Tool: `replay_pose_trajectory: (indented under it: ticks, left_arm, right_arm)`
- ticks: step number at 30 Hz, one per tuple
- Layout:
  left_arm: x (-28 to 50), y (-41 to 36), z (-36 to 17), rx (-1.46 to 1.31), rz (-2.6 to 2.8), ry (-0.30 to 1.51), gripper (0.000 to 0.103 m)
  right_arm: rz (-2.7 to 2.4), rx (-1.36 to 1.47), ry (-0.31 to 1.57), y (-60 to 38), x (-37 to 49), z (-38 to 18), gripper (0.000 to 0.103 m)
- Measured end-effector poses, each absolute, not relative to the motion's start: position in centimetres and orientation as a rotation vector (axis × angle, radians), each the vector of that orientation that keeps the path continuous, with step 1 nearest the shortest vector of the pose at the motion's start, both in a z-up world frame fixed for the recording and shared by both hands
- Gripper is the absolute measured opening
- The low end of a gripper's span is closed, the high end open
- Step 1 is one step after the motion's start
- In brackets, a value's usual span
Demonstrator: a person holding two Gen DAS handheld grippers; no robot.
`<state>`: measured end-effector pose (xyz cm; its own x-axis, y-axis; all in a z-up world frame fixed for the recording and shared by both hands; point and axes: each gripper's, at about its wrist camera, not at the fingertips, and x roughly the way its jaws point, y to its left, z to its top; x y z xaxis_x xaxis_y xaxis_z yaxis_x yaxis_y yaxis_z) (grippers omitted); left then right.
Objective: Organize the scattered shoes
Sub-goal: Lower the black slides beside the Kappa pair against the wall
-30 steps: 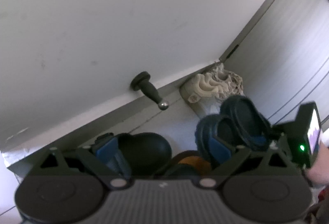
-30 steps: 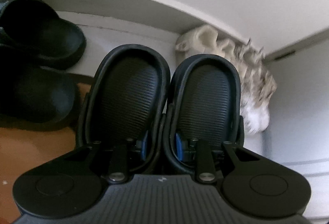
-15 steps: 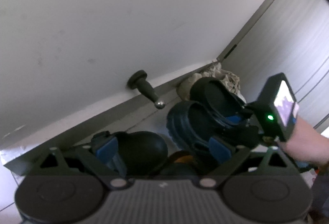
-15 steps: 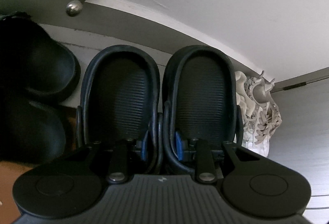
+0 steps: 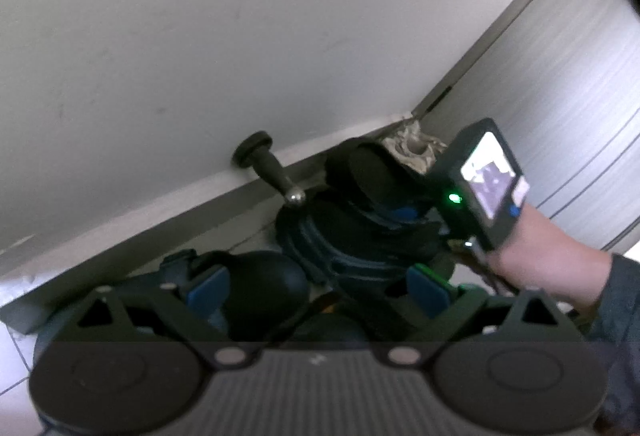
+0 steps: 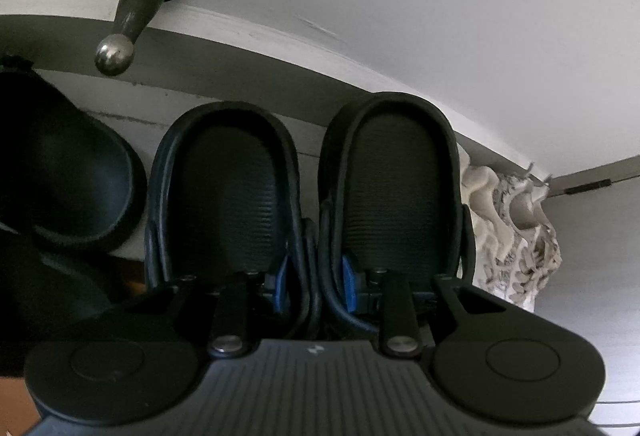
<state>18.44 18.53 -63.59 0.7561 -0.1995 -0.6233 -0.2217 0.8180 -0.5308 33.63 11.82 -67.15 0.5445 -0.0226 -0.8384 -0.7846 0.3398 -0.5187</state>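
Note:
My right gripper (image 6: 314, 286) is shut on a pair of dark navy slippers (image 6: 308, 204), pinching their two inner side walls together; the toes point at the wall base. In the left wrist view the same pair (image 5: 360, 220) sits low by the baseboard, with the right gripper's body and screen (image 5: 478, 182) behind it. My left gripper (image 5: 320, 288) is open, its blue pads wide apart, just above another dark slipper (image 5: 264, 280). That slipper also shows at the left of the right wrist view (image 6: 68, 172).
A black door stopper with a metal ball (image 6: 132, 12) sticks out of the white wall, also seen in the left wrist view (image 5: 276, 176). A cream lumpy object (image 6: 508, 232) lies in the corner beside a grey ribbed panel (image 5: 560, 84). Brown floor shows at lower left (image 6: 16, 408).
The right gripper has carried the slipper pair forward and left, towards the wall base and the door stopper, closer to the other dark slipper. The left gripper has barely moved.

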Motion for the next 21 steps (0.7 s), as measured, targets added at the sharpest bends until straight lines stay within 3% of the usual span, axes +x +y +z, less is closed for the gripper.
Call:
replay_pose_trajectory:
  ticks: [6, 17, 21]
  left_arm:
    - [18.6, 18.6, -63.7, -0.641, 0.009, 0.727, 0.097]
    - [18.6, 18.7, -63.6, -0.641, 0.001, 0.728, 0.097]
    - [18.7, 18.6, -63.6, -0.638, -0.003, 0.734, 0.097]
  right_arm:
    - [0.586, -1.098, 0.924, 12.2, 35.1, -67.8, 0.031]
    - [0.670, -0.804, 1.191, 10.7, 40.6, -65.1, 0.029]
    - [0.602, -0.783, 1.188, 11.3, 41.0, -66.4, 0.033]
